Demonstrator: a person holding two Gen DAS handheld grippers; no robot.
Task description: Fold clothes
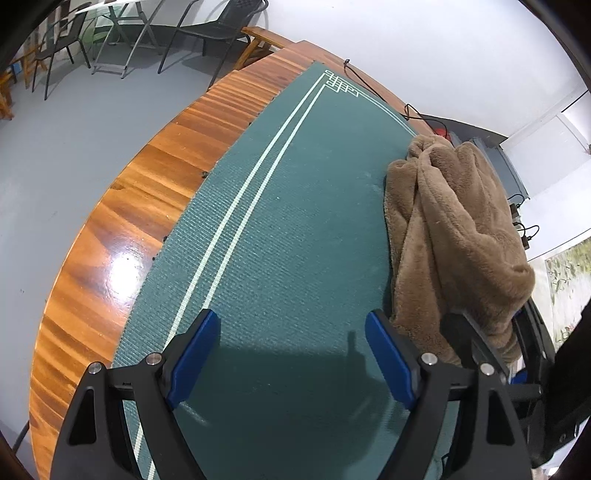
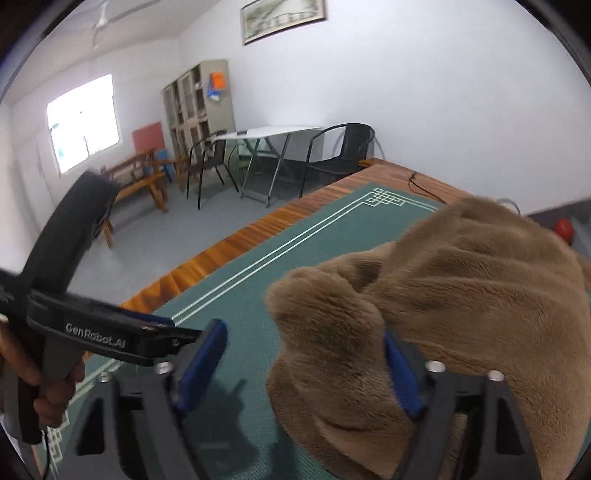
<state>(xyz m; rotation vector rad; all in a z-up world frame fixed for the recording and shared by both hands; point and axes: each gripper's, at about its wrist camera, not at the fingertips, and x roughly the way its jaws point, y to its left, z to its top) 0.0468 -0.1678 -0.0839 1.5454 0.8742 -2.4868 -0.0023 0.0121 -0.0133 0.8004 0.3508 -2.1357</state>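
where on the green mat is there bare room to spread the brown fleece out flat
Bare stretch: the green woven mat between its pale double border lines and the crumpled brown fleece garment. The glossy wooden table edge beyond the lines is bare too. Crowded: the fleece side, where the open right gripper sits.

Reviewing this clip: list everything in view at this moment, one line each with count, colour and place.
fleece garment: one, tan, bunched on the mat's right side
mat: one, green with pale border lines, covering the table
table: one, glossy brown wood, under the mat
cables: a few, black, along the table's far edge
chairs: several, black metal, on the grey floor beyond
folding table: one, white top, between the chairs
cabinet: one, beige, by the far wall
framed picture: one, high on the wall
left claw: one, black with blue pads, open over bare mat
right claw: one, black with blue pads, open, fleece between its pads
hand: one, gripping the left claw's handle
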